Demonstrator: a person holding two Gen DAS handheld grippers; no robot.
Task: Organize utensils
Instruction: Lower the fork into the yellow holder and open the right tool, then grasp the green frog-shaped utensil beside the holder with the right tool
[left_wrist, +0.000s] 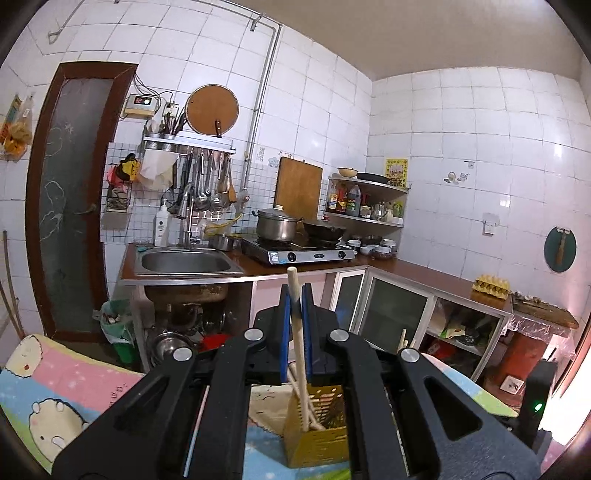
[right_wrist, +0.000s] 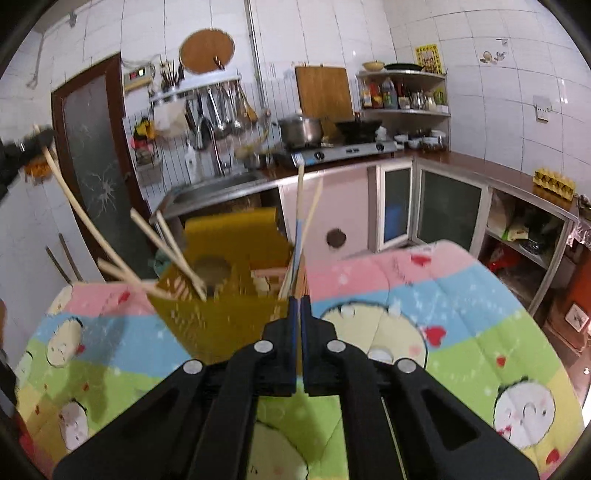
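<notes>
L claw (left_wrist: 295, 295) pinches a wooden chopstick (left_wrist: 300, 343), tip in the yellow utensil holder (left_wrist: 317, 439) on the cartoon-print bench (right_wrist: 406, 314). R claw (right_wrist: 298, 310) grips thin chopsticks (right_wrist: 301, 229), ends in holder. Risk: angled sticks lever the light holder over or slip.

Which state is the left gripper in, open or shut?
Shut: the left gripper clamps a wooden chopstick whose lower end sits in the yellow holder.
</notes>
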